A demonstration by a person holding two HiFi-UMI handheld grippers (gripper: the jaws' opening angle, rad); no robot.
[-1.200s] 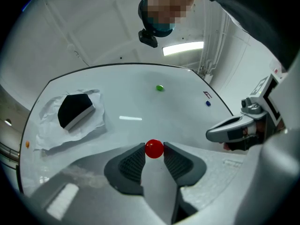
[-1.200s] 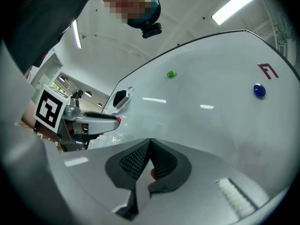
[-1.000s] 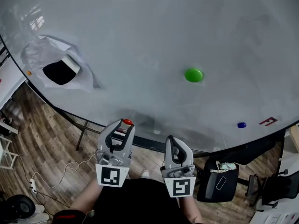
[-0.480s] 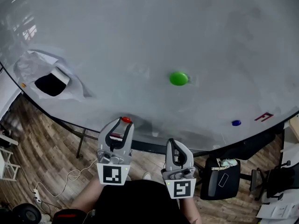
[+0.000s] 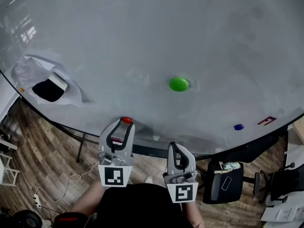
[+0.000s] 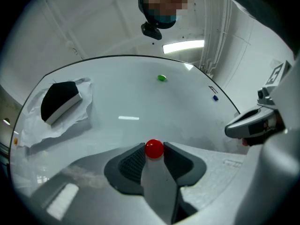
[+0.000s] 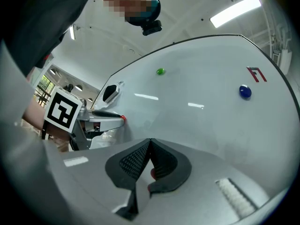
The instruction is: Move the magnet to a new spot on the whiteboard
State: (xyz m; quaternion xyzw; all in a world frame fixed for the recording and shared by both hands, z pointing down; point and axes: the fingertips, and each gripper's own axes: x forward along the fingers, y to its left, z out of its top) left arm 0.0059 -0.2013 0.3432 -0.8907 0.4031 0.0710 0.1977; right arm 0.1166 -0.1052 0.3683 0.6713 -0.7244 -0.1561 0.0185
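left gripper (image 5: 123,124) pinching red magnet (image 6: 154,148) at fingertips, by lower edge of whiteboard (image 5: 142,42); contact with board unclear. magnet looks small, hard, smooth, light, probably slippery: squeeze its sides. right gripper (image 7: 150,142) closed, empty.

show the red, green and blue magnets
red magnet (image 6: 154,148), left gripper view, middle of its dome
green magnet (image 5: 178,84), head view, middle of its top
blue magnet (image 7: 244,92), right gripper view, middle of its face
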